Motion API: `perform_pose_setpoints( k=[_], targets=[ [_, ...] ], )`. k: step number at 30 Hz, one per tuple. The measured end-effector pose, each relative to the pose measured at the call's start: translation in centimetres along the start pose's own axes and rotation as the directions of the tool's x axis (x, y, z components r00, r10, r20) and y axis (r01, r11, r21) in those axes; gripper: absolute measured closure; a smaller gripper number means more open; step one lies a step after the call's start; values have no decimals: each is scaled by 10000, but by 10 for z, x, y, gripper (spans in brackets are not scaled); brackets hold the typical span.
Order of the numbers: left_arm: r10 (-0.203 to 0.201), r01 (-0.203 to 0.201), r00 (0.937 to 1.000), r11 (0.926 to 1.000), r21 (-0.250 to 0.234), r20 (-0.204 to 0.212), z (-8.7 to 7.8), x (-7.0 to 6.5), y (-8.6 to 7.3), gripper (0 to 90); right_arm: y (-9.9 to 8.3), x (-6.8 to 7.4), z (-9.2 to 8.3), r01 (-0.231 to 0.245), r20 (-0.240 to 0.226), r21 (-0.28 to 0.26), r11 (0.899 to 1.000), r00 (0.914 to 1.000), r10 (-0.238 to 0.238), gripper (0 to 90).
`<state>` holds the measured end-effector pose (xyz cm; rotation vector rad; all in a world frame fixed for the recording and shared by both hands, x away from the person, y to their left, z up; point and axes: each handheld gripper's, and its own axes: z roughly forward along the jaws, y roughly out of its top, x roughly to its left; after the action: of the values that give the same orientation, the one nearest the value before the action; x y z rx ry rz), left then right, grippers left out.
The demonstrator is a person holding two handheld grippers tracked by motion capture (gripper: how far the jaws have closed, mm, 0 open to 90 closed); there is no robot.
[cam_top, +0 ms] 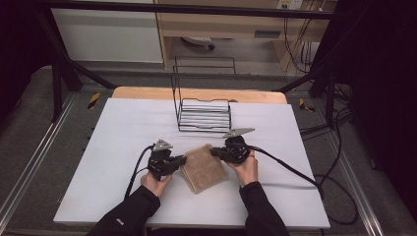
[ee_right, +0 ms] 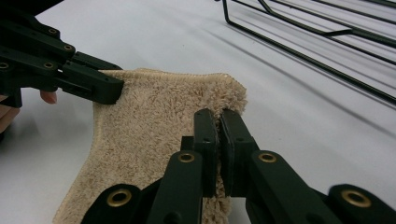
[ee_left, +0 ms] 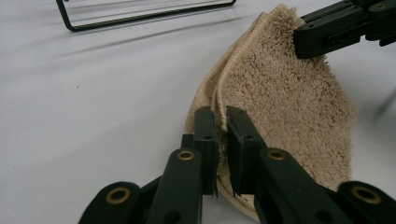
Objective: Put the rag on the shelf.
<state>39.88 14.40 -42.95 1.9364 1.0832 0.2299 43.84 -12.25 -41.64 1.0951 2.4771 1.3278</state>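
Near the middle of the white table [cam_top: 123, 147], in front of the wire rack [cam_top: 204, 115], lies a folded tan towel [cam_top: 202, 168]. Its left edge is pinched in the closed left claw [cam_top: 183, 159], its far right corner in the closed right claw [cam_top: 213, 152]. Soft, light and floppy (likely to sag between grips), it is best held by edges and corners.
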Motion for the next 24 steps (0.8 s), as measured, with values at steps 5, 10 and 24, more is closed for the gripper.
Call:
perform_pose_setpoints(
  k=[5, 10, 24],
  targets=[
    [185, -184, 9998, 9995, -241, 51, -5, -3, 2, 825, 1, 3, -7, 98, 47, -185, 9998, 9999, -97, 862],
    [288, -286, 9996, 9988, -394, 46, -8, -7, 5, 825, 1, 6, -14, 161, 92, -338, 9993, 9998, -158, 863],
    [359, -347, 9992, 9969, -700, 156, -17, -14, 11, 825, 1, 14, -30, 280, 209, -826, 9962, 9994, -264, 865]
  ],
)
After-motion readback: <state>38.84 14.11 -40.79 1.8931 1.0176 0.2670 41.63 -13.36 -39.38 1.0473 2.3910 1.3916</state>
